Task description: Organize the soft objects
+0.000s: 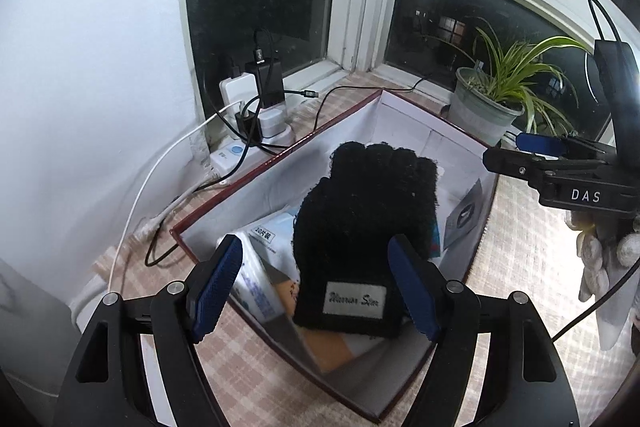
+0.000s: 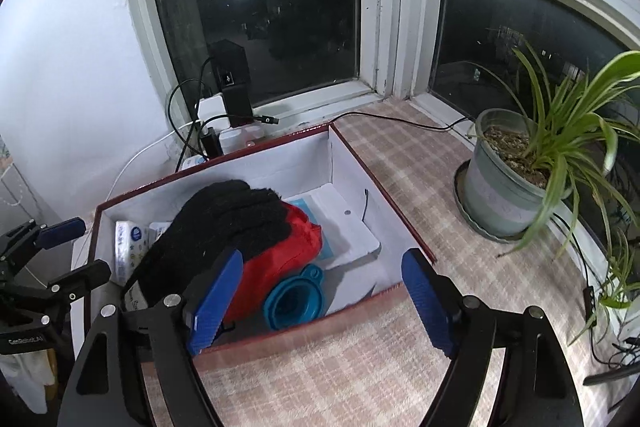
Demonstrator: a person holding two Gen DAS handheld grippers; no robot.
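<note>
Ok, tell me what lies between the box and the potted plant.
Bare checked cloth, crossed farther back by a thin black cable. The right wrist view shows the stretch between the box and the potted plant.

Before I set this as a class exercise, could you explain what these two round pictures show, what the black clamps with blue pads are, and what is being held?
Each picture comes from a fisheye camera fixed on a hand-held gripper, looking forward along its jaws. A person holds one in each hand; there is no robot arm. The left gripper stands open around a black knitted glove without pressing it. The right gripper is open too, with nothing between its pads. The glove lies in a red-edged box on a checked cloth by the window, on top of a red pouch, a blue funnel and tissue packs. A potted plant stands beside the box. Nothing is held.
</note>
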